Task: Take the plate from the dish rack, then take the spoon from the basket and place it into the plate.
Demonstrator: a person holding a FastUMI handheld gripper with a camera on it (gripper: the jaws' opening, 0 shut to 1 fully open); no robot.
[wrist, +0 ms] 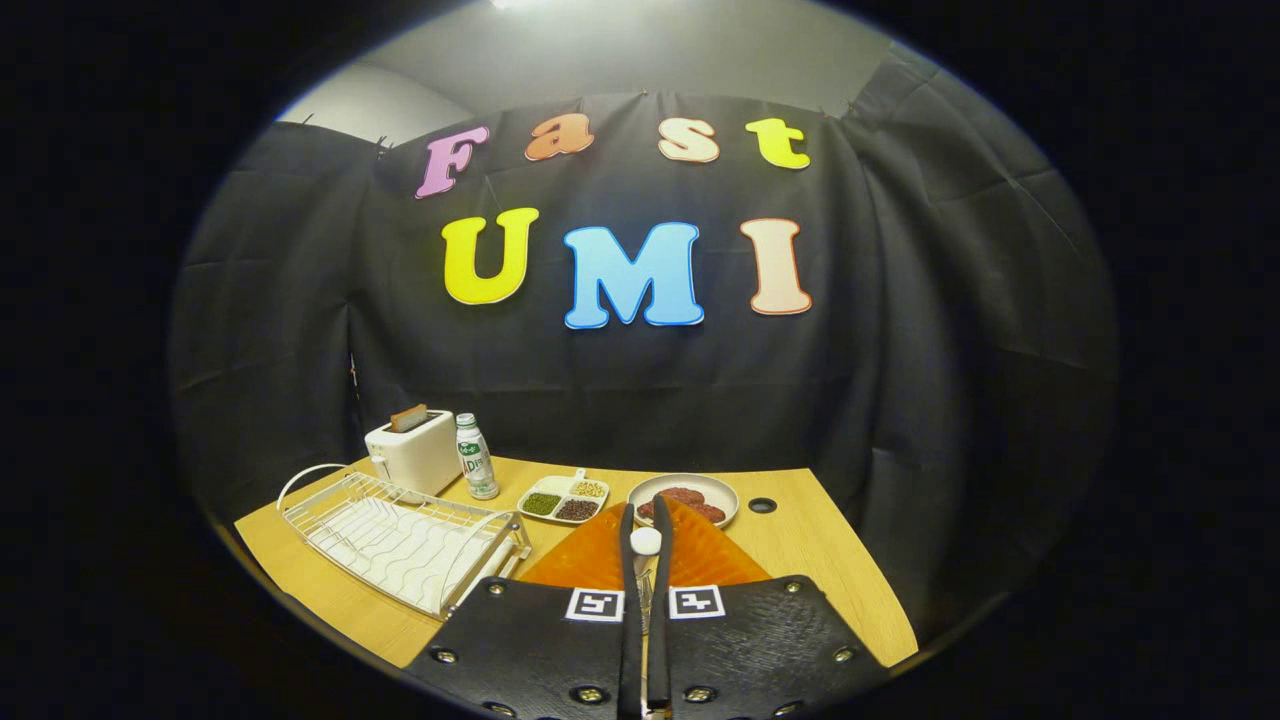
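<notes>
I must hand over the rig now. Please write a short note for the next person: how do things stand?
Hand-held gripper: shut on the spoon, its white end between the fingers, over the orange plate.
Dish rack: empty, beside the plate on the wooden table.
Done: plate out of rack, spoon picked up.
Left: lower the spoon into the plate and open.

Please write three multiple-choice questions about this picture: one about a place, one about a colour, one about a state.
1. The bottle stands: A beside the toaster; B in the rack; C on the plate.
2. The plate under the fingers is: A white; B orange; C blue.
3. The gripper is: A wide open; B shut on the spoon; C shut on the bottle.

Answers: A, it is right next to the toaster; B, orange shows below the fingers; B, both fingers pinch its white end.
</notes>
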